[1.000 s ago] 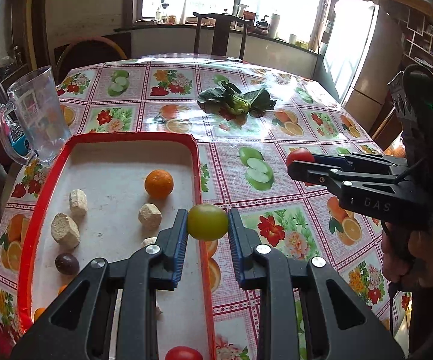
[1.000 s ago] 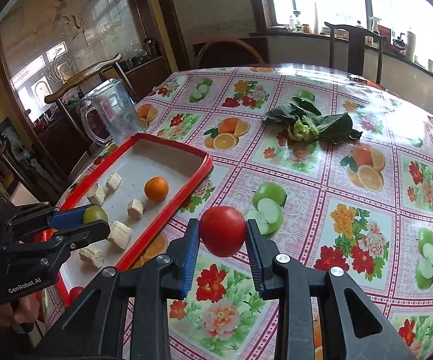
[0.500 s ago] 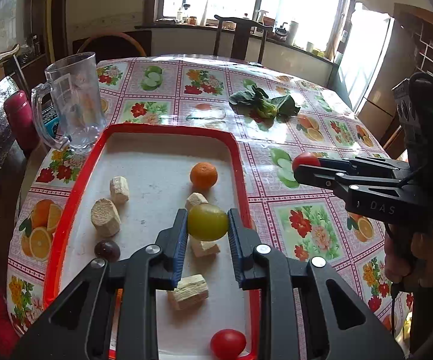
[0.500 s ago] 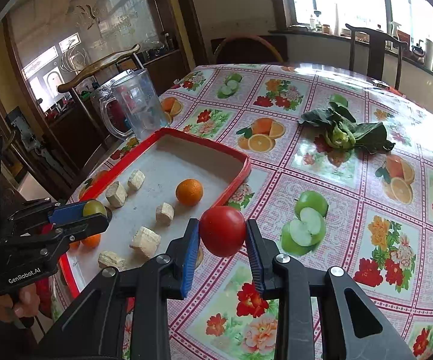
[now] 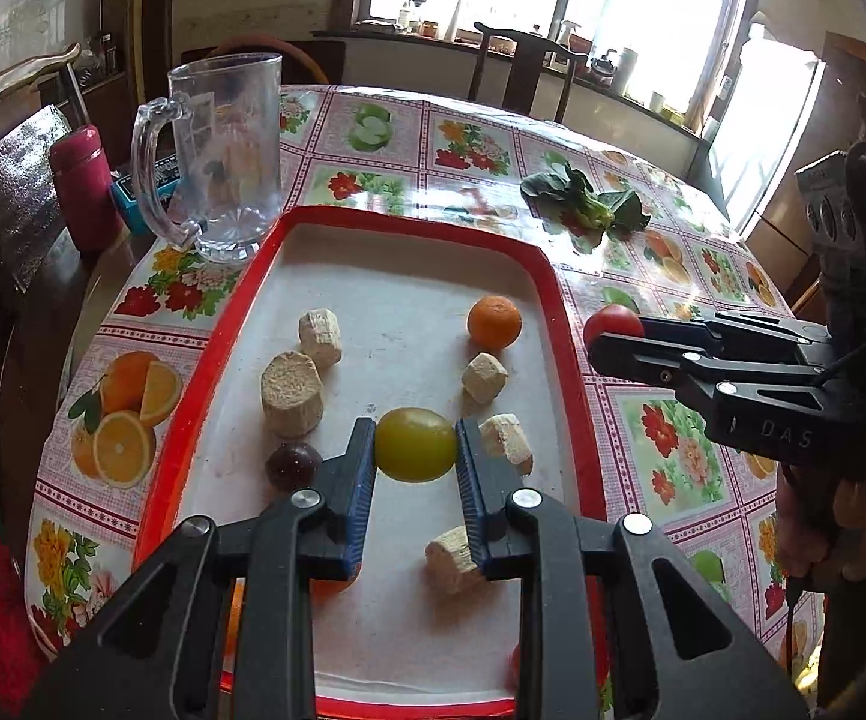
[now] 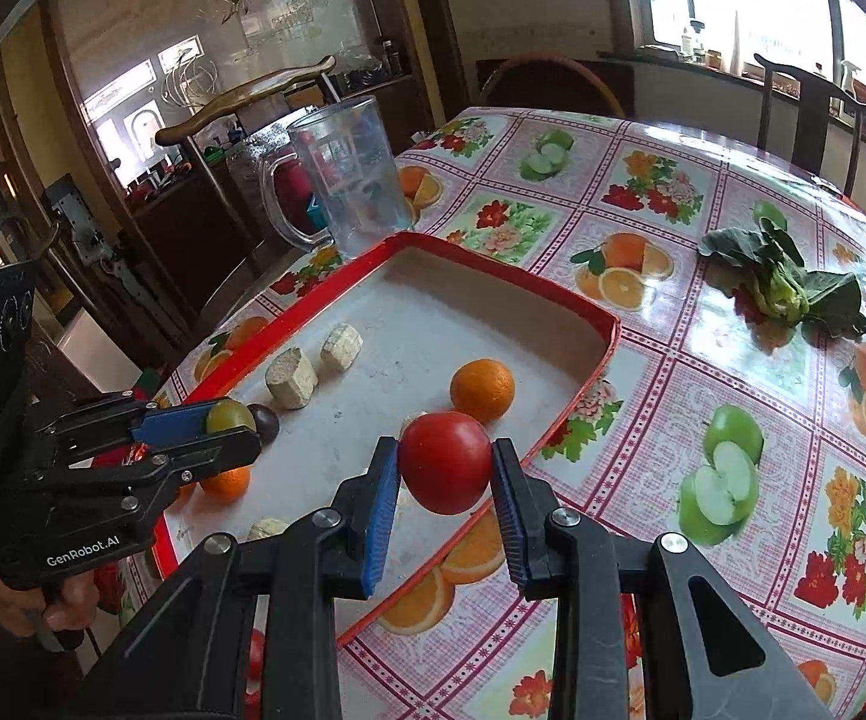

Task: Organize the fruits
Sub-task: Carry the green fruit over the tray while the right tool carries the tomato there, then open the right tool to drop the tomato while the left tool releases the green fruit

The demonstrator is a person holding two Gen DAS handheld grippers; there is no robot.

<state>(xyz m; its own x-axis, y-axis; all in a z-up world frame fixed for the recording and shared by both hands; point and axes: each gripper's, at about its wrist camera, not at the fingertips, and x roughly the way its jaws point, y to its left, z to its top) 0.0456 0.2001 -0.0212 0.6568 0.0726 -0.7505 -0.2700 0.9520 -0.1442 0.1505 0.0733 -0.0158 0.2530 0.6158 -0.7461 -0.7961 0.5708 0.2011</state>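
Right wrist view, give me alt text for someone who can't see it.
The right gripper clamps a red tomato above the red tray's edge. To the left, the left gripper holds a green fruit over the tray.

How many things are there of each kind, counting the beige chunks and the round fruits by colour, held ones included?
Beige chunks: 5
Orange fruits: 2
Red fruits: 2, one mostly hidden at the tray's near end
Yellow-green fruit: 1
Dark fruit: 1
Total: 11
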